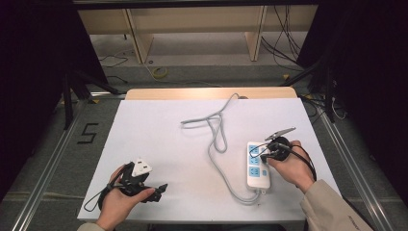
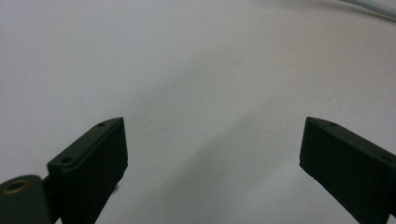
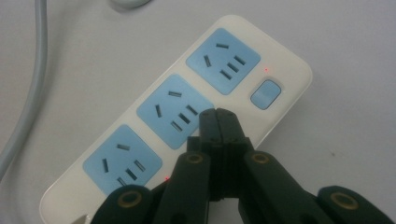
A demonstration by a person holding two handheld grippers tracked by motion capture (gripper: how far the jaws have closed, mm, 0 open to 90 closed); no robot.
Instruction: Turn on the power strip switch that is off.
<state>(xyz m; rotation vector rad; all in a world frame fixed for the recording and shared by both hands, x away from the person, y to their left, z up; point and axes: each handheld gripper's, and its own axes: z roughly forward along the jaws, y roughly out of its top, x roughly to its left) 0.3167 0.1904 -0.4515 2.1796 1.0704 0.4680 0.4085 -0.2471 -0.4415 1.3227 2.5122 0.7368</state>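
Power strip point(image 3: 196, 107): white, three blue sockets and a blue switch, flat on the white table point(image 1: 159, 144) at its right side, nothing plugged in. Right gripper point(image 3: 218, 122): jaws closed together, empty, tips over the strip's middle socket edge. Grey cord point(image 1: 216, 139): runs from the strip's near end and loops toward the table's centre. Left gripper point(image 2: 212, 144): jaws wide apart, empty, above bare tabletop at the near left corner, well apart from the strip.

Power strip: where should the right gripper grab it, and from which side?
Best guess: grip the power strip across its narrow width, jaws on the two long edges, coming straight down from above. It lies flat, sockets up. The right gripper is shut above the middle socket and must open first.
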